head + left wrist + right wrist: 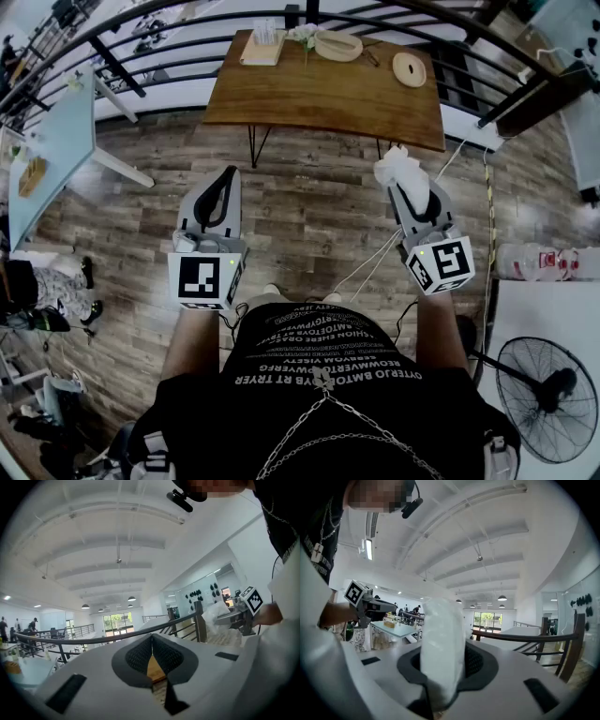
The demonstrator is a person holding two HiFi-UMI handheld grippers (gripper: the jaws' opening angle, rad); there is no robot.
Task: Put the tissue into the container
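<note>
A crumpled white tissue (401, 169) sticks up out of my right gripper (399, 190), which is shut on it in mid-air over the wood floor. In the right gripper view the tissue (440, 644) fills the gap between the dark pads of that gripper (444, 660). My left gripper (228, 176) is level with it on the left, shut with nothing in it; its tips (151, 638) meet. Ahead stands a brown wooden table (319, 98) with a shallow woven bowl (337, 45), a round wooden dish (409, 68) and a pale box (262, 47).
A black railing (187, 37) runs behind the table. A light blue table (56, 141) is at the left. A black floor fan (548, 398) stands on a white sheet at the lower right. A cable (375, 267) trails across the floor.
</note>
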